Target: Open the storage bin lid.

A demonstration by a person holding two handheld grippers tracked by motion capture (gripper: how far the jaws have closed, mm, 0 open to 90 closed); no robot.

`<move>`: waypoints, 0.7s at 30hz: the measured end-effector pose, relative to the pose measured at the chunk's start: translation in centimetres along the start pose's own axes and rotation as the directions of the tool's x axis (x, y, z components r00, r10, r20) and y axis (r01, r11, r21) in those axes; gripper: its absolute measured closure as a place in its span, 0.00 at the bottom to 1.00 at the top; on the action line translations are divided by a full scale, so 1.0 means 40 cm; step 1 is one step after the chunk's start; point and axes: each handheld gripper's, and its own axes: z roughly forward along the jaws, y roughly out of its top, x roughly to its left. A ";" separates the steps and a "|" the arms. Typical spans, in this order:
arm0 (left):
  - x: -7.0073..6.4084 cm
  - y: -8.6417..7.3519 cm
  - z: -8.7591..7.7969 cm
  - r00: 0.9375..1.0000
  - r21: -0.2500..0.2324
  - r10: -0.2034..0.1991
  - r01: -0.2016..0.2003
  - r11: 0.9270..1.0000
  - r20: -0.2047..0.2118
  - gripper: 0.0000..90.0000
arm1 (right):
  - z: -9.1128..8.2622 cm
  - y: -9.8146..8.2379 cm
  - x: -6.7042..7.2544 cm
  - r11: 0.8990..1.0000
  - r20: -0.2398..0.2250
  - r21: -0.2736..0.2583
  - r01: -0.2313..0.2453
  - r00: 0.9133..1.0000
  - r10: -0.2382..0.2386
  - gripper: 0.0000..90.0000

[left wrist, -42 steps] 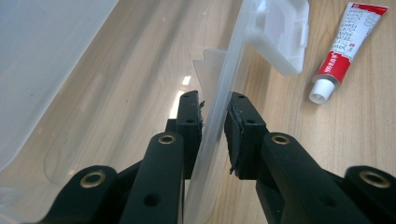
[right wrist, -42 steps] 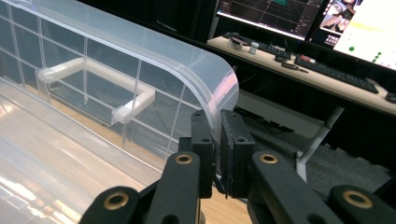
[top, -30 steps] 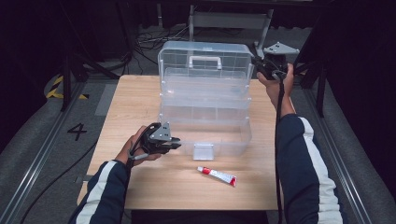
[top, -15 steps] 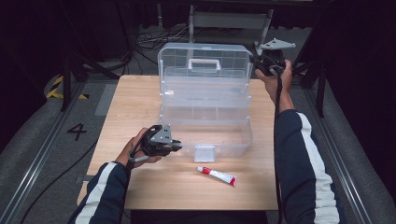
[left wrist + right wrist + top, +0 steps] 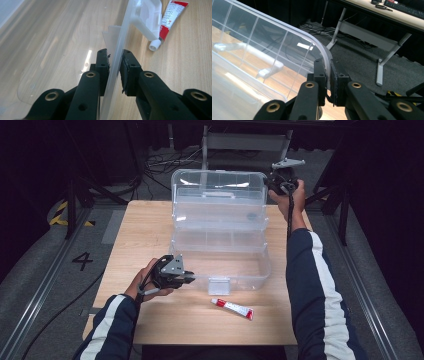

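On wooden table: left gripper clamps clear plastic box's front wall; right gripper pinches its raised transparent lid.

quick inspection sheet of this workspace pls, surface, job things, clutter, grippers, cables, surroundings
surface: light wooden table, bare around the box.
job's things: clear plastic box standing open, its lid raised upright; white latch on the front wall.
clutter: red and white tube lying in front of the box.
grippers: left gripper shut on the box's front wall; right gripper shut on the lid's top corner.
cables: one trails from each gripper; loose cables on the floor behind the table.
surroundings: grey floor with a 4 mark, yellow and black tape, a metal table frame behind.
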 end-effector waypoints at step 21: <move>-0.004 0.002 0.002 1.000 0.007 -0.005 0.005 1.000 -0.015 0.86 | 0.082 -0.019 -0.027 0.999 -0.038 0.035 -0.010 0.999 0.011 0.94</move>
